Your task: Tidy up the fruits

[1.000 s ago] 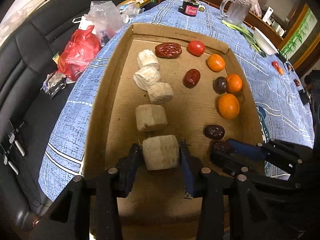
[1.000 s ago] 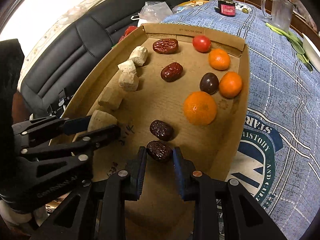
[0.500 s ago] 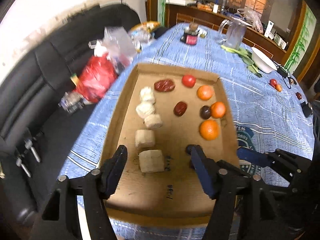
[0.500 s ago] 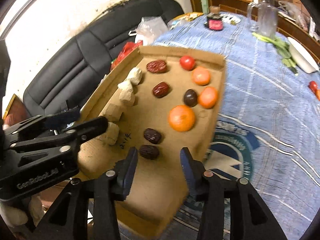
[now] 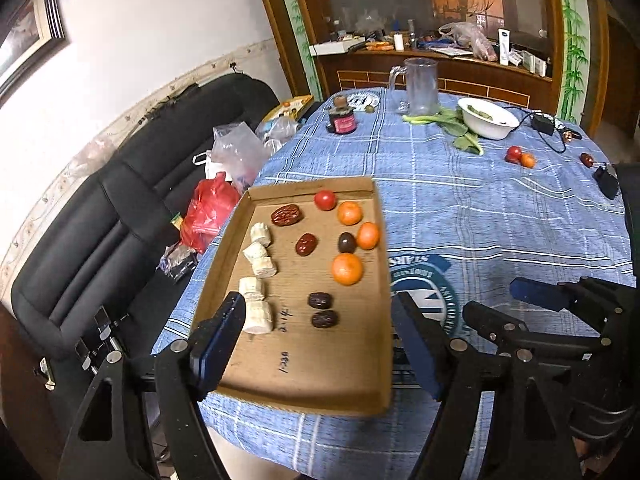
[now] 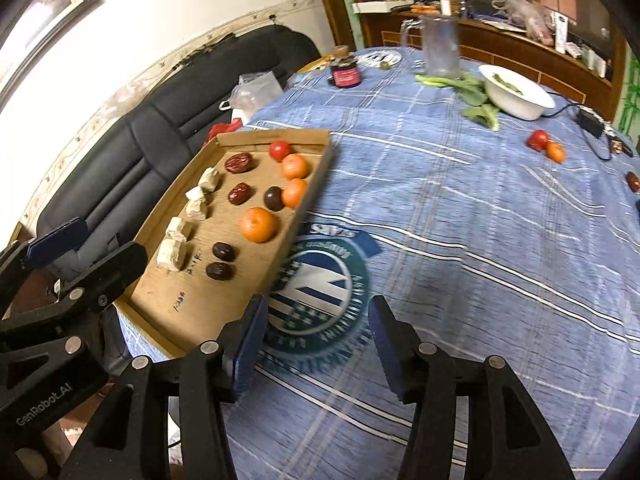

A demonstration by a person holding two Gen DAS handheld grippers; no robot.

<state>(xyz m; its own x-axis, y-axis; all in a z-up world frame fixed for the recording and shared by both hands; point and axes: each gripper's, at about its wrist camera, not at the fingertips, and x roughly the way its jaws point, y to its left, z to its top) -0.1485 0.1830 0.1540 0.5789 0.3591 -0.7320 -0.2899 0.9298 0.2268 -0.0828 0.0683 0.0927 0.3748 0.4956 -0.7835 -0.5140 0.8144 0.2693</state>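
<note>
A shallow cardboard tray (image 5: 360,384) (image 6: 192,312) lies on the blue tablecloth. It holds a column of several pale chunks (image 5: 258,316) (image 6: 172,254), dark and red dates (image 5: 324,319) (image 6: 219,271), three oranges (image 5: 347,268) (image 6: 259,224), a dark plum (image 5: 346,242) and a red tomato (image 5: 324,200). My left gripper (image 5: 318,324) is open and empty, raised above the tray's near end. My right gripper (image 6: 316,322) is open and empty, raised over the cloth just right of the tray.
On the far table stand a white bowl (image 5: 486,118) (image 6: 516,94), a glass jug (image 5: 420,86), a dark jar (image 5: 342,118) and green leaves (image 6: 476,96). A tomato and small orange (image 5: 520,156) (image 6: 546,144) lie at right. A black sofa with bags (image 5: 208,208) lies left.
Both grippers let go, the left of a pale chunk and the right of a dark date, opened wide, and pulled back and up from the tray. The right swung rightward over the cloth.
</note>
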